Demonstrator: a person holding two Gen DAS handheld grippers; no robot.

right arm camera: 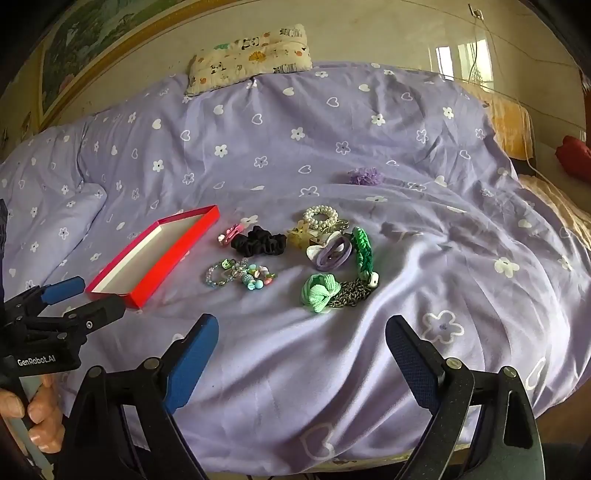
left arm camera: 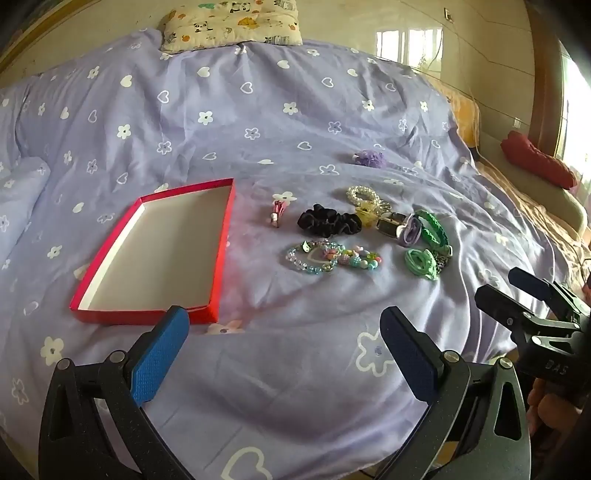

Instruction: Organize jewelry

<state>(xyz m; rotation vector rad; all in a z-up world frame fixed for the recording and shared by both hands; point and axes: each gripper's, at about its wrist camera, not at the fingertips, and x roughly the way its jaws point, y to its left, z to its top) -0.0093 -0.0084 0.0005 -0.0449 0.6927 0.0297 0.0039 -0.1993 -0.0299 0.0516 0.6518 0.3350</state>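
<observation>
Two wrist fisheyes, side by side, angled down over the bed [left arm camera: 258, 110], sharing the red box [right arm camera: 155, 269]

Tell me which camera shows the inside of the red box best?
The left wrist view: the red box lies broad and near, its pale bottom bare. The right wrist view sees it narrow and slanted, mostly its side wall.

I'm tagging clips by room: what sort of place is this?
Most likely a home bedroom: a bed under a lilac flower-and-heart printed quilt, a cream cartoon-animal pillow at its head.

Bed [left arm camera: 295, 110] w/ red box [left arm camera: 110, 314], jewelry [left arm camera: 332, 254], pillow [left arm camera: 229, 22].
</observation>
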